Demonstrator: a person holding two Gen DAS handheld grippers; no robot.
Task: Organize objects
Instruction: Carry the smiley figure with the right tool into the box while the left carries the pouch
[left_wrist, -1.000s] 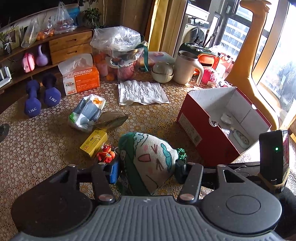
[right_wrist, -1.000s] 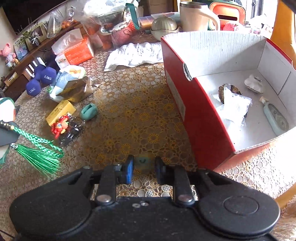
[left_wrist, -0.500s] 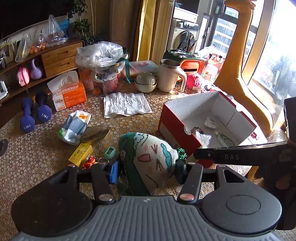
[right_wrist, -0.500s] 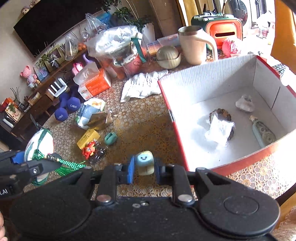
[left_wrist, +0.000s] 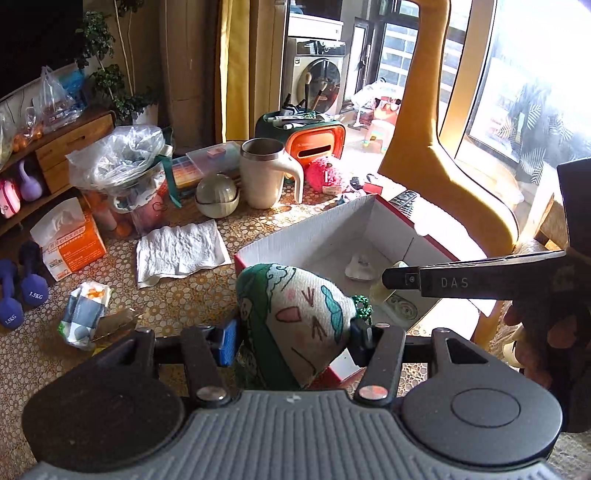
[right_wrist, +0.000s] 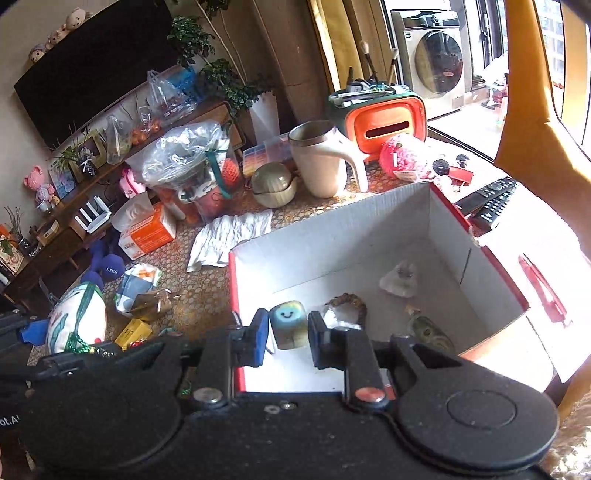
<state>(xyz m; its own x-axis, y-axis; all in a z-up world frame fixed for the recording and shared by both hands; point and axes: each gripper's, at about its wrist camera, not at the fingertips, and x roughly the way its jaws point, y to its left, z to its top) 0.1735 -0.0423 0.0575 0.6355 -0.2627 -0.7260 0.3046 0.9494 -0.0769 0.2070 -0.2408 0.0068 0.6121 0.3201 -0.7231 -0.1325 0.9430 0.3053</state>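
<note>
My left gripper (left_wrist: 291, 336) is shut on a green and white embroidered pouch (left_wrist: 295, 317) with a green tassel, held in the air at the near corner of the red cardboard box (left_wrist: 280, 243). It also shows in the right wrist view (right_wrist: 75, 317) at far left. My right gripper (right_wrist: 285, 332) is shut on a small smiley-face cube (right_wrist: 288, 325) and holds it over the inside of the box (right_wrist: 332, 225). The box holds a white trinket (right_wrist: 399, 280), a bracelet with plastic (right_wrist: 347, 310) and a green oval item (right_wrist: 430, 328). The right gripper's arm (left_wrist: 472, 282) crosses the box in the left wrist view.
On the patterned table lie a white cloth (left_wrist: 179, 251), an orange tissue box (left_wrist: 70, 240), snack packets (left_wrist: 85, 314), a yellow box (right_wrist: 133, 332), a mug (left_wrist: 266, 177), a lidded bowl (left_wrist: 216, 195), bagged jars (left_wrist: 125, 177) and remotes (right_wrist: 487, 199). Purple dumbbells (left_wrist: 22, 291) sit left.
Both grippers have risen and moved toward the box. The right gripper lifted the smiley cube off the table and now holds it over the box. The left gripper still holds the pouch.
</note>
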